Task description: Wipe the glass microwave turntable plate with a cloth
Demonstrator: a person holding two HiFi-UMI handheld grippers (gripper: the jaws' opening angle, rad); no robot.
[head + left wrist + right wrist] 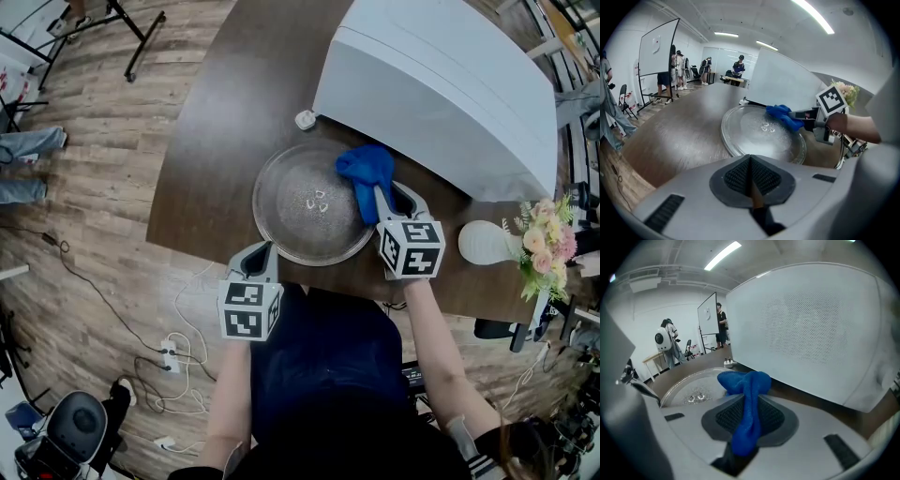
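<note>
1. The glass turntable plate (302, 225) is lying flat on the dark wooden worktop (211, 141), just in front of the white microwave (441, 84).
2. The right gripper (386, 197) is clamping a blue cloth (367, 172). In the right gripper view a strip of the cloth is running down between the two dark pads, which are pressing in on it from both sides.
3. The free, bunched end of the cloth is sticking out past the gripper's tips and sitting over the plate's far right rim, on the side nearest the microwave.
4. The left gripper (262, 251) is hovering at the plate's near left edge, just beside the rim; whether it is touching the glass cannot be told.
5. In the left gripper view its pads are meeting along a thin line, fully together, with nothing between them.
6. Three small raised nubs (316, 200) are showing at the middle of the plate, clear of the cloth.
7. A white plug (306, 119) is resting on the worktop beyond the plate, close to the microwave's corner.
8. A rounded white object (487, 242) and a bunch of flowers (544, 246) are sitting at the worktop's right end, well apart from the plate.
</note>
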